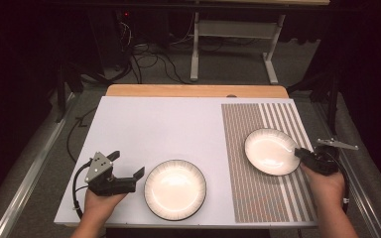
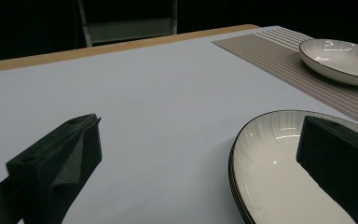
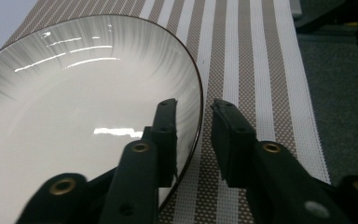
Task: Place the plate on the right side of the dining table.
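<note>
Two white ribbed plates with dark rims on a pale table top point(image 1: 149, 124); near plate point(image 1: 175, 189) on the bare part of the top toward the person's edge, far plate point(image 1: 271, 151) on the striped brown-and-white placemat point(image 1: 263, 198) over at the right; the two well apart. Left gripper point(image 1: 129, 167) held low in the left hand point(image 1: 99, 203) just to the left of the near plate, grey three-cornered plate on its top, cable looping off its rear; jaws spread wide and grasping nothing; in the left gripper view, left gripper point(image 2: 198, 154) with one jaw over bare table and the other over the near plate point(image 2: 270, 177), whether touching the rim or just above it not to be told; far plate point(image 2: 340, 60) seen beyond on the placemat point(image 2: 279, 60). Right gripper point(image 1: 297, 152) held in the right hand point(image 1: 327, 186) at the far plate's right edge; in the right gripper view, right gripper point(image 3: 195, 109) straddling the rim of the far plate point(image 3: 74, 116), one jaw inside above the white well, the other outside above the placemat point(image 3: 247, 56); a clear gap between the jaws and the rim running through it, so released rather than clenched, rim not pinched; far plate lying flat on the mat, its right side close to the mat's broad stripes.
</note>
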`<act>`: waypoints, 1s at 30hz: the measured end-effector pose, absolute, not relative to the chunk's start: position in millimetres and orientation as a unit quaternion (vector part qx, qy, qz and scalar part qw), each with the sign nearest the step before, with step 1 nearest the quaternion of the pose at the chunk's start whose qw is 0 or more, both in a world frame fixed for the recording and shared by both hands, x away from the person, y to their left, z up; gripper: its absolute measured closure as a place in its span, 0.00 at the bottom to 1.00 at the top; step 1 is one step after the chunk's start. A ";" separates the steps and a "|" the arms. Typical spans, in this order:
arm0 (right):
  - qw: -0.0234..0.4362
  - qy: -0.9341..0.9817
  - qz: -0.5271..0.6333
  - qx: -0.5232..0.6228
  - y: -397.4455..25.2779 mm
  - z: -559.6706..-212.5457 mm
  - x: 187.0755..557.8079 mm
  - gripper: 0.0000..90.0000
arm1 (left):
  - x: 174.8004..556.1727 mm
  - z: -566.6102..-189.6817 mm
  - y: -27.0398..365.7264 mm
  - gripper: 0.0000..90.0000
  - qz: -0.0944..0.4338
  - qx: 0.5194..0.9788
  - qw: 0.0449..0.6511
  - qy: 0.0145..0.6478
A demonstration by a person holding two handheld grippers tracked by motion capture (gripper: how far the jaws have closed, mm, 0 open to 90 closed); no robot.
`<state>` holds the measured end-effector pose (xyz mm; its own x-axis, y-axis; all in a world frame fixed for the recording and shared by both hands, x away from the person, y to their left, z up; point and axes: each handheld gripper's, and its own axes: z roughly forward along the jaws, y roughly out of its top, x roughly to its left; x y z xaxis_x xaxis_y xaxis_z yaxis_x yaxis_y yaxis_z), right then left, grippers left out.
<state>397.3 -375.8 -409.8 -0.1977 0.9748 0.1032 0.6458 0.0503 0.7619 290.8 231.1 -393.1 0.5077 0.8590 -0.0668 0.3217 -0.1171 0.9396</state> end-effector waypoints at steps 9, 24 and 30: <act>0.274 0.712 0.383 0.520 -357.1 -391.8 381.9 0.55 | 292.4 -395.2 232.3 0.01 0.256 0.706 0.508 0.422; 0.268 0.742 0.466 0.401 -276.8 -364.6 336.9 0.17 | 288.9 -390.9 234.4 0.01 0.259 0.701 0.515 0.419; 0.260 0.755 0.492 0.348 -235.2 -360.7 314.5 0.00 | 284.9 -388.8 231.0 0.00 0.266 0.706 0.514 0.409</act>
